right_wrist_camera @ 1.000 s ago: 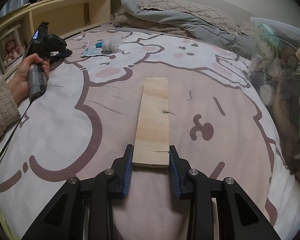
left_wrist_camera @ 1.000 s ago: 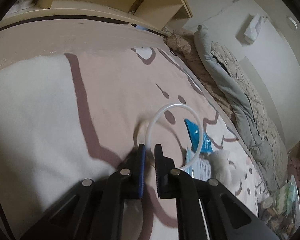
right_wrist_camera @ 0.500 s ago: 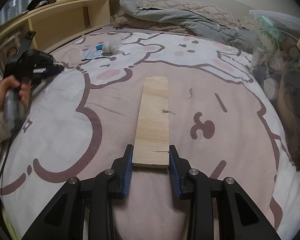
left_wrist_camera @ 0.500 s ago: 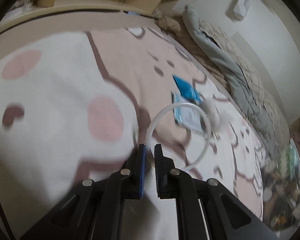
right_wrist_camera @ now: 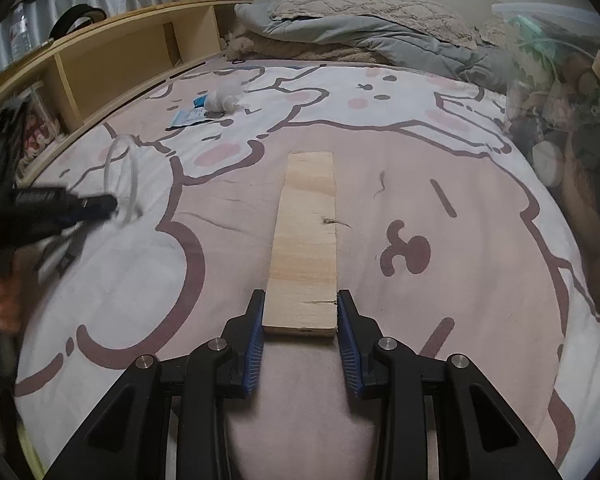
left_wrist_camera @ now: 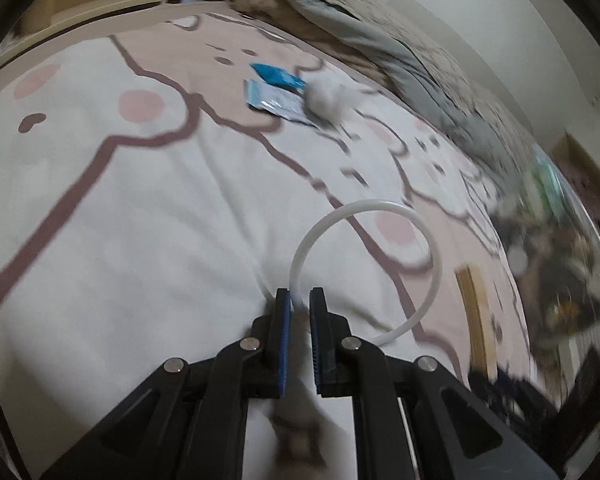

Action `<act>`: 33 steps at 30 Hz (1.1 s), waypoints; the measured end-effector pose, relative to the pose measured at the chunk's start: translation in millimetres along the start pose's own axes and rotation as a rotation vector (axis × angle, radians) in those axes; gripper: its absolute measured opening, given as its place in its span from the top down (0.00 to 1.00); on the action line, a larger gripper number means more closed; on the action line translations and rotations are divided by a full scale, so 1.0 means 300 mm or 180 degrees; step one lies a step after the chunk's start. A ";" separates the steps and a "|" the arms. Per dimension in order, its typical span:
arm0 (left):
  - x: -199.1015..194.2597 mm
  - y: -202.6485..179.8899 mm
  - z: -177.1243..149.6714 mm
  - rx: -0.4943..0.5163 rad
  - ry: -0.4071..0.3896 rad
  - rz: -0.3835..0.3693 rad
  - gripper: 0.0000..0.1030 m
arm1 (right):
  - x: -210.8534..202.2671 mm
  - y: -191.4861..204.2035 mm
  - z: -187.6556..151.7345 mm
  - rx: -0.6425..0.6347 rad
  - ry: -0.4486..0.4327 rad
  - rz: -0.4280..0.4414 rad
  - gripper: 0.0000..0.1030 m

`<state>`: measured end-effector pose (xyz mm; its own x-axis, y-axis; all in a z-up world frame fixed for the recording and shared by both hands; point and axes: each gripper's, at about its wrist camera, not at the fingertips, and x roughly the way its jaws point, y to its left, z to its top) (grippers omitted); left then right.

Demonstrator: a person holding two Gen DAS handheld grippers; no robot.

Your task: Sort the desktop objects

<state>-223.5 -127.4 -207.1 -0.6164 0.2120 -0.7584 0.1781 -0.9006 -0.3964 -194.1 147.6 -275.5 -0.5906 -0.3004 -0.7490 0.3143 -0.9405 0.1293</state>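
Note:
My left gripper (left_wrist_camera: 299, 300) is shut on a white plastic ring (left_wrist_camera: 434, 252) and holds it above the bedspread. The ring (right_wrist_camera: 134, 176) and the left gripper (right_wrist_camera: 100, 204) show blurred at the left of the right wrist view. My right gripper (right_wrist_camera: 300, 304) grips the near end of a long wooden plank (right_wrist_camera: 306, 224) that lies on the bedspread. The plank (left_wrist_camera: 476, 312) also shows at the right of the left wrist view. Blue packets (left_wrist_camera: 274, 88) and a white fluffy ball (left_wrist_camera: 328, 98) lie farther back.
A clear bin full of mixed items (right_wrist_camera: 572, 92) stands at the bed's right side. A wooden shelf headboard (right_wrist_camera: 112, 64) runs along the left. A grey quilt (right_wrist_camera: 360, 36) is piled at the far end. The packets (right_wrist_camera: 188, 114) and the fluffy ball (right_wrist_camera: 222, 100) lie near the shelf.
My left gripper has swung to the right with the ring, away from the shelf and toward the plank and bin. My right gripper and the plank have stayed put.

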 end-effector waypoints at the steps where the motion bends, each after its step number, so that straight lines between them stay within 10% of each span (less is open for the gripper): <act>1: -0.007 -0.009 -0.014 0.0036 0.0017 -0.0002 0.90 | -0.001 -0.003 0.000 0.0014 -0.0001 0.0017 0.66; 7: -0.054 -0.065 -0.088 0.0332 0.0056 0.0119 0.84 | -0.002 -0.011 0.000 0.0043 -0.0002 0.0055 0.66; 14: -0.064 -0.151 -0.126 0.0756 -0.0066 0.0115 0.22 | -0.001 -0.011 0.002 0.0054 -0.0002 0.0097 0.63; 33: 0.066 -0.216 -0.118 0.1266 0.0087 0.0495 0.10 | -0.005 0.015 0.006 -0.0092 0.0035 0.0109 0.44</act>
<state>-220.2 -51.4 -214.7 -0.5841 0.0671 -0.8089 -0.0457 -0.9977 -0.0498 -193.2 143.5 -272.5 -0.5710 -0.3303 -0.7516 0.3555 -0.9247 0.1362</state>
